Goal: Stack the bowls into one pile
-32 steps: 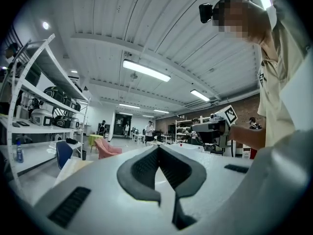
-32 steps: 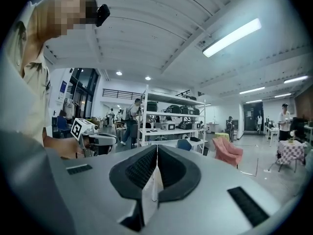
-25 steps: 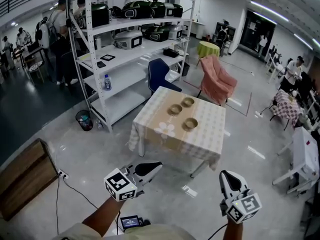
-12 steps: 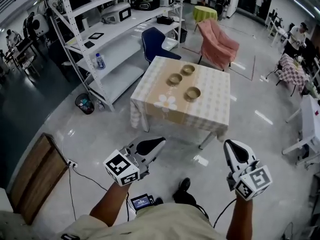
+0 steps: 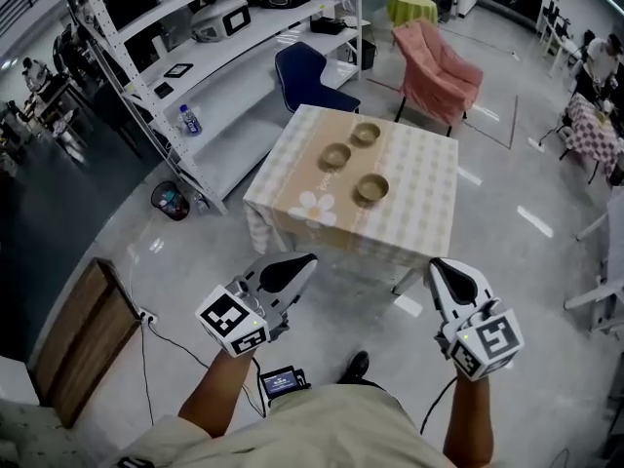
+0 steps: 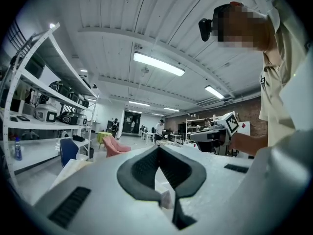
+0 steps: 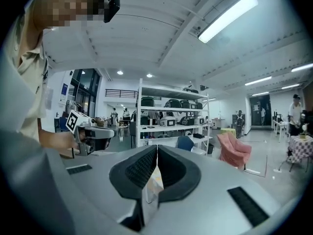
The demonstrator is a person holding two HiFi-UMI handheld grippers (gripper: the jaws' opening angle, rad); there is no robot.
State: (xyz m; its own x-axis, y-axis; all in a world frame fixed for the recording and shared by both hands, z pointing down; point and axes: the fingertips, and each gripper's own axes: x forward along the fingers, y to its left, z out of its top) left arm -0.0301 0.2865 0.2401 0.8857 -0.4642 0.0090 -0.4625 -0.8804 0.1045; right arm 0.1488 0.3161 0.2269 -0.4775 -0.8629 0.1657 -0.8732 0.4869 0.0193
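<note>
Three tan bowls stand apart on a table with a checked cloth (image 5: 409, 227) across the floor ahead: one at the back (image 5: 367, 134), one in the middle (image 5: 336, 155), one nearer the front (image 5: 372, 187). Held out in front of me at the lower left, my left gripper (image 5: 307, 261) has its pads together and nothing between them (image 6: 158, 148). At the lower right my right gripper (image 5: 439, 264) is also shut and empty (image 7: 157, 147). Both point toward the table and stay well short of it.
A white shelf rack (image 5: 195, 27) with appliances stands at the back left. Behind the table are a blue chair (image 5: 307, 71) and a pink-draped chair (image 5: 439, 66). On the floor are a wooden panel (image 5: 83, 334), a bin (image 5: 168, 201) and a small device (image 5: 283, 380).
The table and bowls have come nearer and sit lower in the head view. Both grippers have travelled forward toward the table, still shut.
</note>
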